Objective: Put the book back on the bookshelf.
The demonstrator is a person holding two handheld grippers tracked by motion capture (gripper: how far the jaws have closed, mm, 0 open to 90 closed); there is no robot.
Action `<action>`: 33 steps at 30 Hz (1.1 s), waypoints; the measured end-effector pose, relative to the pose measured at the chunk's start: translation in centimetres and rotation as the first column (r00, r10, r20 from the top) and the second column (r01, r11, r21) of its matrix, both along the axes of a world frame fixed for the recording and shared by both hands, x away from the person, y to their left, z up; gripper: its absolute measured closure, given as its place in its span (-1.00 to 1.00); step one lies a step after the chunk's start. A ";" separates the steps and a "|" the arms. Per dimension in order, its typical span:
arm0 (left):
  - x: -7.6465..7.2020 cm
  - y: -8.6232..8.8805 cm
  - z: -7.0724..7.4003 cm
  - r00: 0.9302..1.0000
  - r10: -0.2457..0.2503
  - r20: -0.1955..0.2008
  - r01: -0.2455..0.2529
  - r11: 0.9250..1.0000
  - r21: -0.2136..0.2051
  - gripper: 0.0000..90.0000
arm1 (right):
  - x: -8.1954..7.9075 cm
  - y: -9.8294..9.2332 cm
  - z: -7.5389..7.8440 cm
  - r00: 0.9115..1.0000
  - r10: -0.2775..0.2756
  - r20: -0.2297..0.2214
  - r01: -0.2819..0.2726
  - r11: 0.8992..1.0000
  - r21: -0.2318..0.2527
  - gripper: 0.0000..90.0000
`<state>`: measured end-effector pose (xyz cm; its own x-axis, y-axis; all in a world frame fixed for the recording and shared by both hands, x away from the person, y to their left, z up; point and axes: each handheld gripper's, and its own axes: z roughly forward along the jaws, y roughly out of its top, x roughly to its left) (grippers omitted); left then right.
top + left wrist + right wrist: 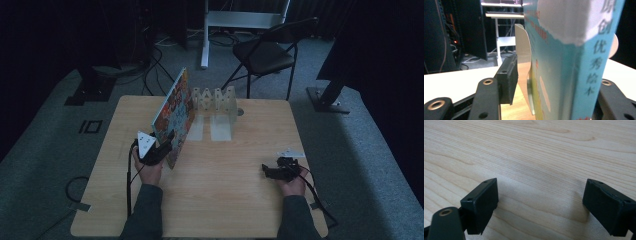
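**Two grippers, one book**

We see the left gripper (167, 141) with jaws released around the picture book (174, 116), a gap showing beside one pad. The book stands tilted on the tabletop (235, 190), just beside the white rack (216, 102). The right gripper (270, 170) rests spread, grasping nothing.

Grey sleeves (145, 210), black two-jaw tools (166, 141)

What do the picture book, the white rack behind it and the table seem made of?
Picture book: printed card or paper, slightly glossy, with a flat printed spine.
White rack: probably plastic or painted metal, smooth and matte; too small to settle.
Table: wood or wood-look laminate, pale with visible grain lines.
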<state>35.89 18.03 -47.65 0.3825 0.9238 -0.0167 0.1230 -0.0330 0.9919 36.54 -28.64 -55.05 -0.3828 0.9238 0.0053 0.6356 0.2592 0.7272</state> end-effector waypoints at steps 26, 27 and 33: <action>-2.8 2.0 -1.2 0.993 -0.092 -0.069 0.095 0.995 0.042 0.07 | 0.0 0.0 0.0 1.000 0.000 0.000 0.000 1.000 0.000 -0.71; -2.9 2.0 -1.4 0.992 -0.101 -0.079 0.104 0.994 0.037 0.07 | 0.0 0.0 0.0 1.000 -0.001 0.000 0.001 1.000 0.000 -0.71; -3.2 2.1 -2.1 0.988 -0.106 -0.111 0.111 0.993 0.039 0.08 | 0.0 0.0 0.0 1.000 -0.001 0.000 0.001 1.000 0.000 -0.71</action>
